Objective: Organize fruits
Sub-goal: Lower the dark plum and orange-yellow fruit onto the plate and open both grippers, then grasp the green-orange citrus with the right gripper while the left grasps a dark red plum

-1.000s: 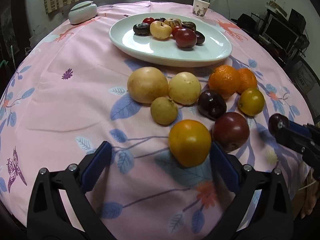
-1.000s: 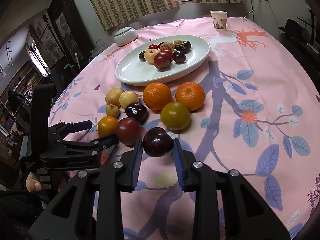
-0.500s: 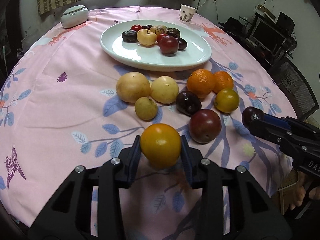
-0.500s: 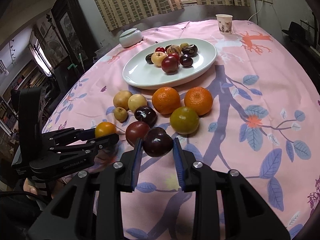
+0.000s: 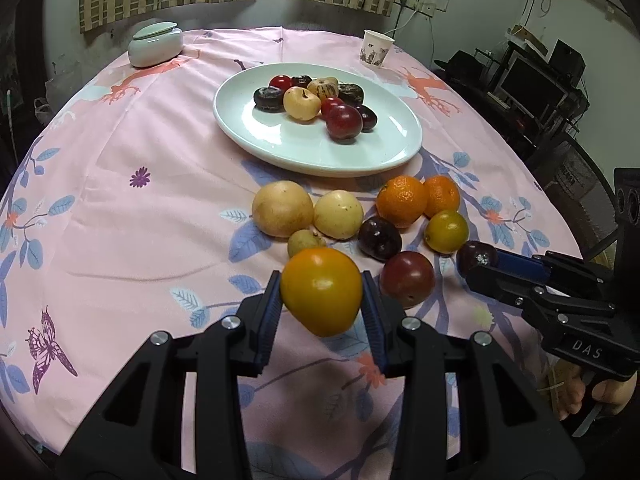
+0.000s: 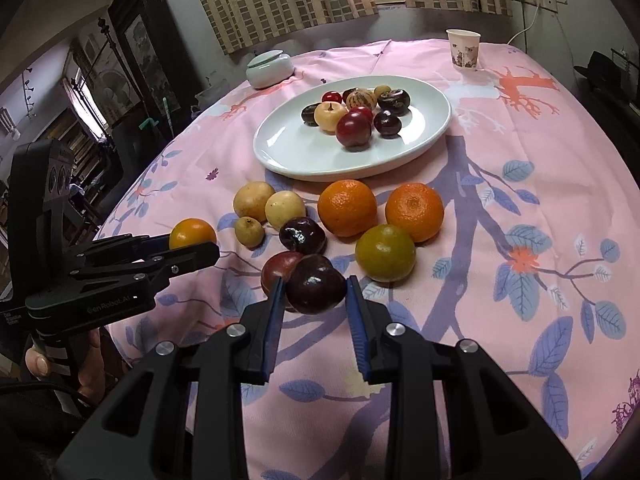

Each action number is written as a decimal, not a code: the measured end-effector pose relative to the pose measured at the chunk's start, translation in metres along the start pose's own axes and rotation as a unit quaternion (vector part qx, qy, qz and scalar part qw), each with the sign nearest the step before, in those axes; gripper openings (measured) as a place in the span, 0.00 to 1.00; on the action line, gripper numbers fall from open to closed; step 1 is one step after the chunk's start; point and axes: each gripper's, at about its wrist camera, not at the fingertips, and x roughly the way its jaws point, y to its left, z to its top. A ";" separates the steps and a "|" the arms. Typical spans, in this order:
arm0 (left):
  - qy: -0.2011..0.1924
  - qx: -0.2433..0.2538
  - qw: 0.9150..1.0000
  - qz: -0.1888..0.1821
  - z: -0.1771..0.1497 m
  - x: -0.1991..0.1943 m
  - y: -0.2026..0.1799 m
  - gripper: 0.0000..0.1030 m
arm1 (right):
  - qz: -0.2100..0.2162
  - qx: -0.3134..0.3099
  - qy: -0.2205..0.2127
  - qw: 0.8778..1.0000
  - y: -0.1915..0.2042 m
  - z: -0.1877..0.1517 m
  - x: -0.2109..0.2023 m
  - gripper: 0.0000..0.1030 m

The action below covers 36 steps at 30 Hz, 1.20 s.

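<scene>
Yellow-orange fruit (image 5: 321, 291) is clamped in the left gripper (image 5: 322, 312), just above the bench; the right gripper (image 6: 315, 307) holds a dark plum (image 6: 315, 284). Several fruits fill the plate (image 5: 384, 152); about eight wait on the cloth

Both grippers (image 5: 322, 304) (image 6: 315, 300) are black plastic with blue ribbed pads (image 5: 267, 320), silver screws (image 5: 231, 322) and white lettering (image 5: 586, 350) on the body.

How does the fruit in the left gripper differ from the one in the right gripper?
The orange-yellow fruit in the left gripper is bright; the dark plum in the right gripper is deep purple. The orange-yellow fruit looks larger than the dark plum. Both are round, glossy and clamped between blue pads.
</scene>
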 end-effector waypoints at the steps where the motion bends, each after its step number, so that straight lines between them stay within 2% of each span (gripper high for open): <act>1: 0.000 0.002 1.000 -0.001 0.002 0.000 0.001 0.38 | 0.000 -0.004 0.000 1.000 0.001 0.003 0.001 0.30; 5: 0.000 0.013 1.000 -0.002 0.022 -0.003 0.004 0.38 | -0.008 -0.029 -0.005 1.000 0.006 0.020 0.002 0.30; 10: -0.010 0.014 1.000 0.007 0.070 0.001 0.019 0.38 | -0.045 -0.073 -0.021 0.996 0.003 0.061 0.004 0.30; 15: 0.018 0.004 0.999 0.040 0.131 0.048 0.035 0.38 | -0.062 -0.066 -0.014 0.996 -0.024 0.114 0.032 0.30; 18: 0.035 -0.005 0.998 0.044 0.156 0.078 0.042 0.38 | -0.083 -0.050 -0.004 0.995 -0.046 0.146 0.061 0.30; 23: 0.054 -0.020 0.997 0.043 0.171 0.107 0.052 0.38 | -0.086 -0.007 0.027 0.996 -0.083 0.174 0.106 0.30; 31: 0.058 -0.019 0.997 0.049 0.180 0.121 0.057 0.40 | -0.100 -0.025 0.027 0.994 -0.088 0.187 0.130 0.31; 32: 0.054 -0.023 0.997 0.048 0.181 0.121 0.058 0.51 | -0.103 -0.028 0.022 0.994 -0.087 0.188 0.130 0.42; 33: 0.047 -0.027 0.998 0.045 0.183 0.119 0.060 0.68 | -0.109 -0.032 0.013 0.993 -0.085 0.190 0.128 0.56; 34: 0.036 -0.032 0.998 0.043 0.185 0.115 0.061 0.72 | -0.118 -0.038 -0.002 0.992 -0.083 0.191 0.124 0.74; 36: 0.025 -0.035 0.998 0.037 0.189 0.108 0.062 0.74 | -0.132 -0.054 -0.029 0.989 -0.078 0.193 0.116 0.78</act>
